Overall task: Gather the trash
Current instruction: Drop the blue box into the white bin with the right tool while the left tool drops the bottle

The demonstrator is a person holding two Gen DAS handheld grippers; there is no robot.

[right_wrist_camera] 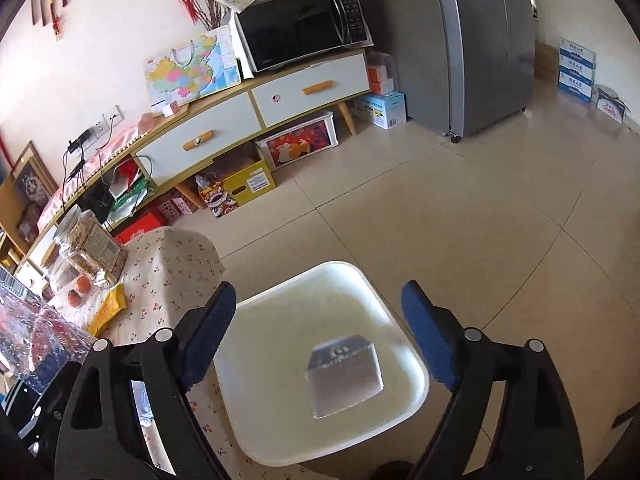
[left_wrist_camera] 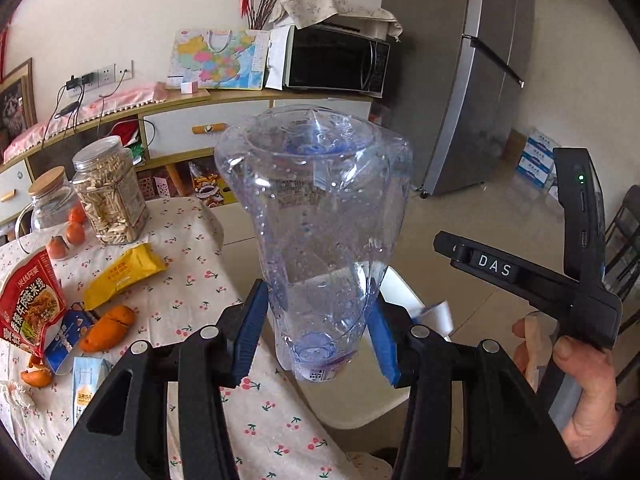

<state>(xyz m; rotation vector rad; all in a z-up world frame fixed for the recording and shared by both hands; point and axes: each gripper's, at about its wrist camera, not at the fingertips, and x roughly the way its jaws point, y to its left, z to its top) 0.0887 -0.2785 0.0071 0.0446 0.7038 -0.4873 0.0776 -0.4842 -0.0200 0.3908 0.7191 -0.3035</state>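
Two grippers, two stages: your left gripper (left_wrist_camera: 320, 336) pinches the neck end of a clear plastic bottle (left_wrist_camera: 314, 216) held out past the table edge (left_wrist_camera: 208, 216), while your right gripper (right_wrist_camera: 318, 340) hangs empty, jaws spread wide over the white bin (right_wrist_camera: 256, 432), where a silvery packet (right_wrist_camera: 344, 376) already lies. Next, I judge, you carry the bottle over the bin and let go. Wrappers and peel remain on the table; the bin's near rim is cut off.

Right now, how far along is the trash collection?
Done: a silver wrapper lies in the white bin, and the right tool above it is open and empty. In hand: the left tool grips an empty plastic bottle. Left: a yellow packet, a red pouch and peels on the table.
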